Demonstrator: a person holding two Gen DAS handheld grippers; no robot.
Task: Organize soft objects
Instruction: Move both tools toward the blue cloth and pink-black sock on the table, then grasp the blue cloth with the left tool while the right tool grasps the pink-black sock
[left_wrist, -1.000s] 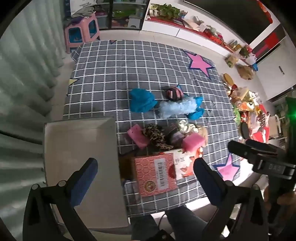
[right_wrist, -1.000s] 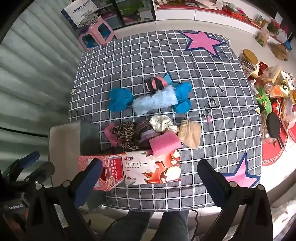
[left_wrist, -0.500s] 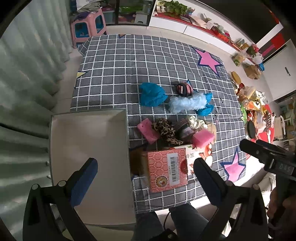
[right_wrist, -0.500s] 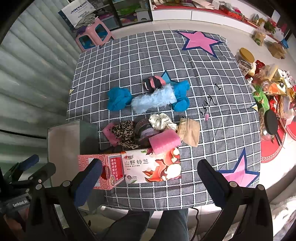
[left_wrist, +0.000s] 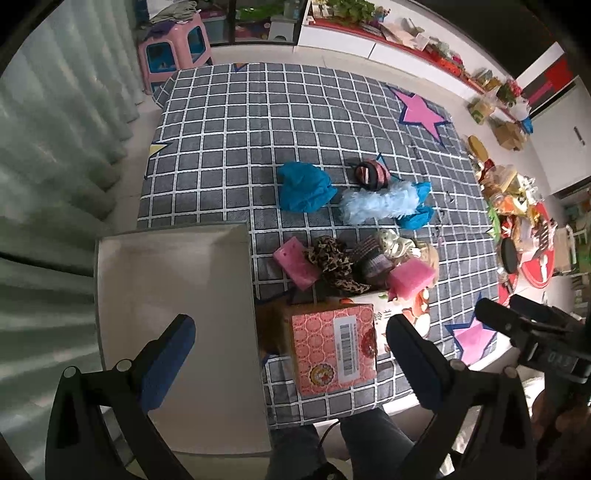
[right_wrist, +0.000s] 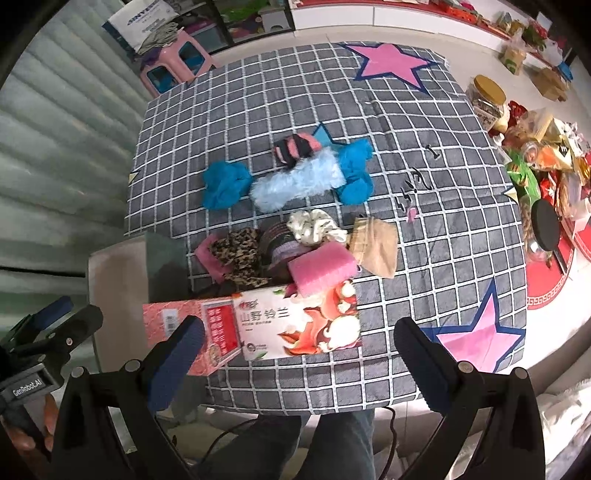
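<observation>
- Since a second ago nothing on the quilt has shifted; only the views have slid, the left camera now taking in more of the pale tray and the far edge of the grey checked quilt (left_wrist: 258, 122), while the soft things lie where they lay.
- The soft things are all still out on the quilt: a pink sponge block (right_wrist: 323, 267), a leopard-print fabric scrunchie (right_wrist: 240, 254), a cream spotted satin scrunchie (right_wrist: 314, 227), a tan cloth pouch (right_wrist: 375, 245) and a second pink sponge (left_wrist: 295, 262) bunched just behind the red printed cardboard box (right_wrist: 258, 328).
- Farther back, well apart from that heap, lie a pale blue fluffy strip (right_wrist: 299, 179), a crumpled bright blue cloth (right_wrist: 225, 184) and a black-and-pink striped band (right_wrist: 293, 147).
- The shallow pale grey tray (left_wrist: 170, 306) at the quilt's left edge holds nothing that I can see, so by my reckoning the sorting has not begun and every piece is left to do.
- The left gripper (left_wrist: 284, 354) hangs above the tray and box with its jaws spread wide, holding nothing.
- The right gripper (right_wrist: 299, 354) hovers over the box's near side, likewise wide apart and empty.
- Clutter of jars and packets sits on the floor off to the right, apart from the work.
</observation>
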